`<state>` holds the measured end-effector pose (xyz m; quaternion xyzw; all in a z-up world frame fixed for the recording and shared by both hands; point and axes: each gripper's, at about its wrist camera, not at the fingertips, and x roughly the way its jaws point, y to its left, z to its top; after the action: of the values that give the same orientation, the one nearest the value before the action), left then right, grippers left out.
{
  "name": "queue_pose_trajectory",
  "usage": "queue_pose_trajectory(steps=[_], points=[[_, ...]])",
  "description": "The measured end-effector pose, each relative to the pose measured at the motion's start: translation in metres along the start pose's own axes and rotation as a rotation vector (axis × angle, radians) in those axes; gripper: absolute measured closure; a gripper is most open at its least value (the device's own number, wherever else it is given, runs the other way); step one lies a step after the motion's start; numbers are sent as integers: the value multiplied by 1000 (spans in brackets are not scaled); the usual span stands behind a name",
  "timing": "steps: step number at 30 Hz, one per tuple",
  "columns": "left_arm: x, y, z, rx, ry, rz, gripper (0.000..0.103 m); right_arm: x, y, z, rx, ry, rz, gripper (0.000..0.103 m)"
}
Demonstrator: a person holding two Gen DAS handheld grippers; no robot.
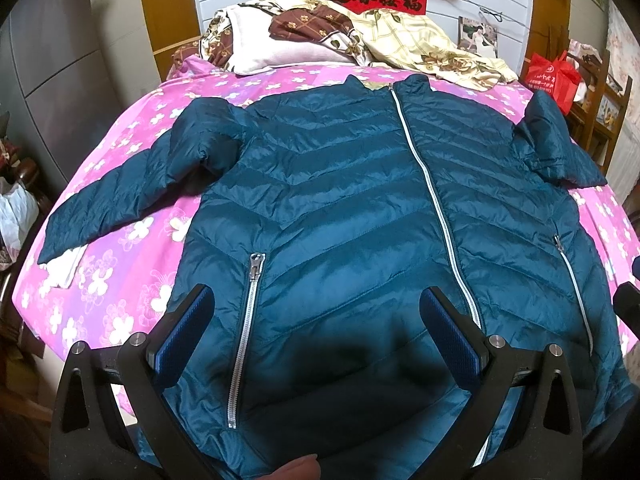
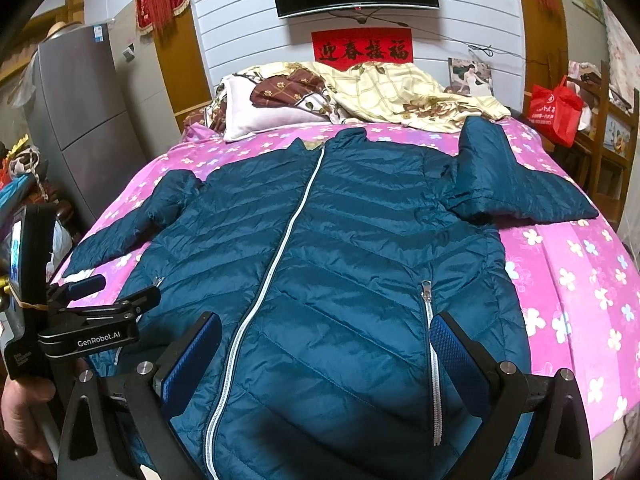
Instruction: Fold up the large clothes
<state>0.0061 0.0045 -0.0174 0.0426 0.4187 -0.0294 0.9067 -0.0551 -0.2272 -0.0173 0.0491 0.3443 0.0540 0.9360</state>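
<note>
A teal quilted puffer jacket (image 1: pixel 340 208) (image 2: pixel 340 248) lies front up and zipped on the bed, collar at the far end. Its left sleeve (image 1: pixel 120 196) stretches out flat toward the bed's left edge. The right sleeve (image 2: pixel 504 176) is bent near the shoulder and angles out to the right. My left gripper (image 1: pixel 316 308) hovers open over the hem on the left half, beside the left pocket zipper (image 1: pixel 248 332). My right gripper (image 2: pixel 326 336) hovers open over the lower right half, straddling the area between the centre zipper (image 2: pixel 276 264) and the right pocket zipper (image 2: pixel 432 360). Neither holds anything.
The bed carries a pink floral sheet (image 2: pixel 580 280). Pillows and a crumpled quilt (image 2: pixel 360 92) pile at its head. A grey fridge (image 2: pixel 84 120) stands left, a red bag (image 2: pixel 556 108) on a shelf right. A hand holds the left gripper's body (image 2: pixel 88 332).
</note>
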Motion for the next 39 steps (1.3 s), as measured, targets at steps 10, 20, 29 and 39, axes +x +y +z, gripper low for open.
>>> queue_pose_trajectory(steps=[10,20,29,39], points=[[1,1,-1,-3,0,-2,0,0,1,-1,-4,0,-1,0],[1,1,-1,-4,-1,-3,0,2,2,-1,-3,3,-1,0],[2,0,-1,-5,0,-4,0,1,2,-1,-2,3,-2,0],[3,5,-3,-11,1,-5,0,3,3,0,0,6,-18,0]])
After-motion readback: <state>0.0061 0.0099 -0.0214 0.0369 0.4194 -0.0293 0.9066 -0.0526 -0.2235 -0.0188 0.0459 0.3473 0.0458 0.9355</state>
